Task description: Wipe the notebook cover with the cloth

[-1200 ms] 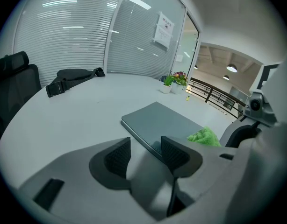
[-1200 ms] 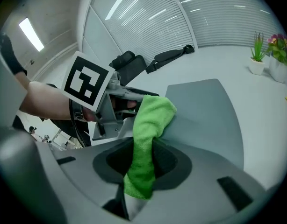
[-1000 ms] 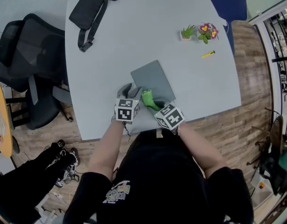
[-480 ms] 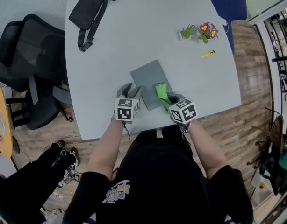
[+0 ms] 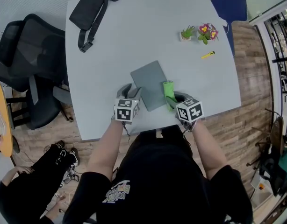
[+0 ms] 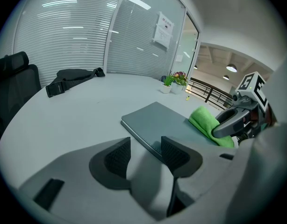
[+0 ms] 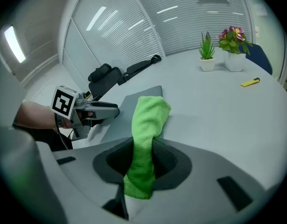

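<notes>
Both grippers flank the notebook (image 5: 150, 82): right gripper (image 5: 172, 98) clamps the green cloth (image 5: 168, 88) at its right edge, left gripper (image 5: 129, 90) gapes empty; best press flat, stroke evenly across.

In the head view the marker cube (image 5: 190, 110) hides the jaws of my right gripper (image 5: 174, 100). In the right gripper view the lower end of the soft green cloth (image 7: 147, 125) goes down between my jaws and is hidden. From my left gripper (image 6: 144, 154), the right jaw covers the near corner of the flat grey notebook (image 6: 157, 120). The small yellow object (image 5: 208, 54) is too small to identify.
</notes>
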Action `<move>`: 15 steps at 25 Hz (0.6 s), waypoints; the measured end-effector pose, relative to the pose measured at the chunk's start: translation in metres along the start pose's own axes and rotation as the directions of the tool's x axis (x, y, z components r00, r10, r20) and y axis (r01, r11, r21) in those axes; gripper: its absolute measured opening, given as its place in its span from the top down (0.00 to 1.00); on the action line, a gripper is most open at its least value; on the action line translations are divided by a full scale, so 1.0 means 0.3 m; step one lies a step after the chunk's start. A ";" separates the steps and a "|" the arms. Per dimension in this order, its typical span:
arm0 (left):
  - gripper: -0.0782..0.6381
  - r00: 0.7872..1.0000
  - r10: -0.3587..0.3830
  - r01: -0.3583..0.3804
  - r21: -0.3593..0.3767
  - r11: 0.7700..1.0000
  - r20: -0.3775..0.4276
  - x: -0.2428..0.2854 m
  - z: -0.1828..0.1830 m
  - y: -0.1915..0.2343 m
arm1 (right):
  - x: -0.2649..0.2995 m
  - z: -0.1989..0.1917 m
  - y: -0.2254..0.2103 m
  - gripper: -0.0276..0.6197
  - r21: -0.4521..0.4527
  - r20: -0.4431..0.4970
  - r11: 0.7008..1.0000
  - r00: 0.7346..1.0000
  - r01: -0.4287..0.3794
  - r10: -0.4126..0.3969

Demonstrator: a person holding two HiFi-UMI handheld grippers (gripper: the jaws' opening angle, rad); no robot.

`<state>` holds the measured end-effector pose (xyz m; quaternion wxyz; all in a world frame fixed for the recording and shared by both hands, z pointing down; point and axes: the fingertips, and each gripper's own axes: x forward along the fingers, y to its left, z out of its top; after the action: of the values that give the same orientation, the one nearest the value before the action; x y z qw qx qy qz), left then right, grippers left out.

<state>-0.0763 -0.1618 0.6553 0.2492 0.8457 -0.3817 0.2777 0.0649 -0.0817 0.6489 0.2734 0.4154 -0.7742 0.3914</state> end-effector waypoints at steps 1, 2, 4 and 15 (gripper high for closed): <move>0.60 1.000 0.000 0.000 0.000 1.000 -0.001 -0.001 0.000 0.001 | -0.005 0.000 -0.011 0.79 0.003 0.000 1.000 1.000 0.012 -0.012; 0.60 1.000 -0.001 0.001 -0.001 1.000 -0.001 -0.001 0.000 0.002 | -0.011 0.000 -0.026 0.79 0.010 0.000 1.000 1.000 0.027 -0.027; 0.60 1.000 -0.003 0.003 -0.003 1.000 -0.002 -0.002 0.001 0.005 | -0.029 0.002 -0.064 0.79 0.037 0.005 0.998 0.998 0.058 -0.058; 0.60 0.993 0.093 -0.089 -0.061 0.994 0.068 -0.067 0.069 -0.001 | -0.228 0.156 -0.159 0.79 0.058 0.205 0.998 0.978 0.011 -0.023</move>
<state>-0.0813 -0.1646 0.6270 0.2471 0.8291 -0.4363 0.2474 0.1357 -0.1079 0.5904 0.1833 0.4678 -0.7834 0.3659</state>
